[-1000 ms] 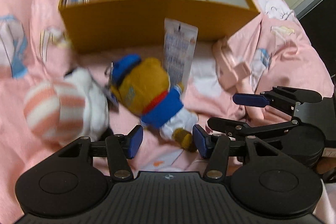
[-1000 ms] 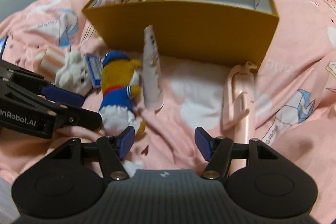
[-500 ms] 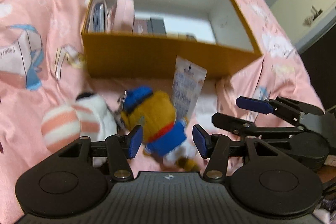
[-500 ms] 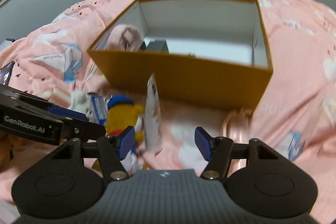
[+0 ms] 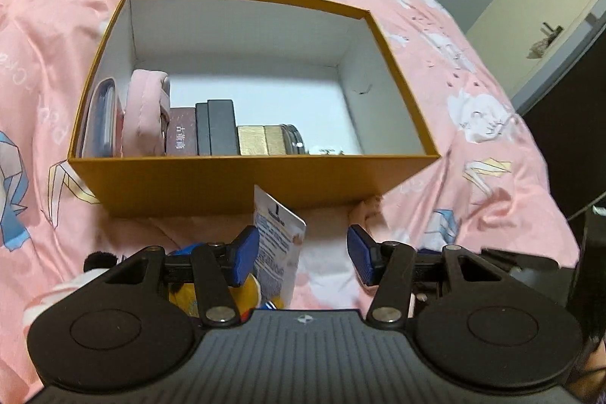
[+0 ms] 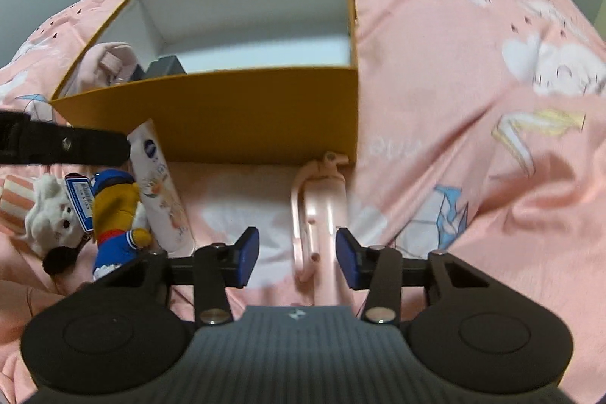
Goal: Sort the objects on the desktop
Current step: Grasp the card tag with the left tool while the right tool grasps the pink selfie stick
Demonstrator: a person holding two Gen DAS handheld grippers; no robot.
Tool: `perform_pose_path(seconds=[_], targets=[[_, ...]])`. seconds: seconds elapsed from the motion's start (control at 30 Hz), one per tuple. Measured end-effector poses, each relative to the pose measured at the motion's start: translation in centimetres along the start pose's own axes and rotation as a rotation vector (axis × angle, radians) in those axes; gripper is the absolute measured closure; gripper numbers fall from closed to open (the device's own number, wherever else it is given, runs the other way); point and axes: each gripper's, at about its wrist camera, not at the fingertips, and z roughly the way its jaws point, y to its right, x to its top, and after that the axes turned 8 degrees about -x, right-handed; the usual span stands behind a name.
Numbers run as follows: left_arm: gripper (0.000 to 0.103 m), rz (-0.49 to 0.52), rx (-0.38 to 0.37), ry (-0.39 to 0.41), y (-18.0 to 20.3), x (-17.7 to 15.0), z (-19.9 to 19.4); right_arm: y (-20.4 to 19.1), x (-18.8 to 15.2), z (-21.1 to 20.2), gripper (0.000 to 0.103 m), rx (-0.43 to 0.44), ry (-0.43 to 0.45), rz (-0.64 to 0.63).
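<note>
Both tongs risen — open | pink holder (image 6: pixel 322 214) between right tongs (image 6: pixel 298 257)

The yellow box (image 5: pixel 242 184) is open on top, and its right half shows bare white floor, so a gripper can go down there. Its left half is filled by a pink pouch (image 5: pixel 146 112), dark boxes (image 5: pixel 216 127) and a jar (image 5: pixel 289 139). In front of the box wall, the tube (image 6: pixel 161 192), the plush toys (image 6: pixel 113 211) and the pink holder (image 6: pixel 322 211) lie close together on the pink blanket (image 6: pixel 473 101).
</note>
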Motion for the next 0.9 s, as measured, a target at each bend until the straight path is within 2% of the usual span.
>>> perform_pose_path(seconds=[0.07, 0.27, 0.3, 0.5, 0.7, 0.73, 0.8, 0.9], targets=[[0.046, -0.001, 0.024, -0.006, 0.1, 0.1, 0.5, 0.2, -0.1, 0.4, 0.058, 0.015, -0.010, 0.010], [0.061, 0.000, 0.102, -0.037, 0.3, 0.5, 2.3, 0.5, -0.3, 1.6, 0.063, 0.032, -0.041, 0.021], [0.061, -0.001, 0.107, -0.041, 0.3, 0.5, 2.6, 0.5, -0.3, 1.7, 0.064, 0.037, -0.044, 0.024], [0.077, 0.000, 0.151, -0.049, 0.5, 0.8, 3.5, 0.9, -0.2, 2.2, 0.076, 0.061, -0.037, 0.030], [0.092, 0.002, 0.146, -0.043, 0.1, 0.5, 2.7, 1.2, -0.2, 2.6, 0.086, 0.087, -0.046, 0.050], [0.092, 0.002, 0.139, -0.043, -0.1, 0.4, 2.5, 1.3, -0.2, 2.5, 0.091, 0.079, -0.045, 0.052], [0.096, 0.000, 0.115, -0.037, -0.3, 0.1, 1.8, 1.4, -0.2, 2.3, 0.095, 0.073, -0.042, 0.055], [0.097, 0.008, 0.081, -0.011, -0.4, -0.2, 0.6, 1.5, -0.3, 1.8, 0.096, 0.064, -0.031, 0.062]])
